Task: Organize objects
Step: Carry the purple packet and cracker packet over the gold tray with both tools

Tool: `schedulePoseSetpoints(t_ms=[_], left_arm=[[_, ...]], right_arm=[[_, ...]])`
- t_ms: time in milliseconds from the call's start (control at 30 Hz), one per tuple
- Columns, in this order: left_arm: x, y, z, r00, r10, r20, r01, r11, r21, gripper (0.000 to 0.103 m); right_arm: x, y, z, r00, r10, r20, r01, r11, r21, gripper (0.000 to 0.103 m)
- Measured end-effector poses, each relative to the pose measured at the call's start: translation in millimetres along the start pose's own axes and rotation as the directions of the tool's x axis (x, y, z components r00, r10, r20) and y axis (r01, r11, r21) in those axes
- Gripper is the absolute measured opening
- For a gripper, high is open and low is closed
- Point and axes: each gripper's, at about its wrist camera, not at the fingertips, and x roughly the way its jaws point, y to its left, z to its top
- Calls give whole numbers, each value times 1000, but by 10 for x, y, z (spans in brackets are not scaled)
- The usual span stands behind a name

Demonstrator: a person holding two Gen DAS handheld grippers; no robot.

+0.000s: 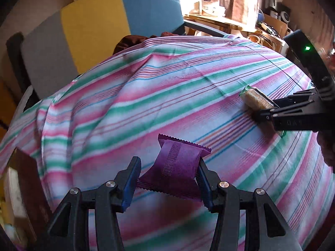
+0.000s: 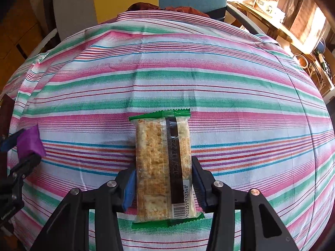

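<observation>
My left gripper (image 1: pixel 167 167) is shut on a purple snack packet (image 1: pixel 177 165), pinched at its middle, just above the striped cloth (image 1: pixel 146 96). My right gripper (image 2: pixel 164 171) is shut on a green-edged cracker packet (image 2: pixel 163 167) that points away from me over the cloth. In the left wrist view the right gripper (image 1: pixel 270 108) holds the cracker packet (image 1: pixel 256 98) at the right. In the right wrist view the left gripper (image 2: pixel 23 146) with the purple packet (image 2: pixel 29 141) shows at the left edge.
The striped cloth (image 2: pixel 188 79) covers a round table. A chair with grey, yellow and blue panels (image 1: pixel 94 25) stands behind it. A wooden shelf with boxes (image 1: pixel 211 2) is at the back right. A brown box (image 1: pixel 27 179) sits at the left edge.
</observation>
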Motion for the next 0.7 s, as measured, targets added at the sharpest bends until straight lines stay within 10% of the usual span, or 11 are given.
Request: schedulePoseSetpoints(t_ms=[267,700], left_arm=[[-201,46,-582,998,52,45,-46,992,-119,52],[-177,76,-596,997,37,68,-27,990,-139,52]], right_arm=[[-36,-3,-94,999,0,32,0,1000,0,49],[-68,24,-95,999,-8,37,9,1000,-20,48]])
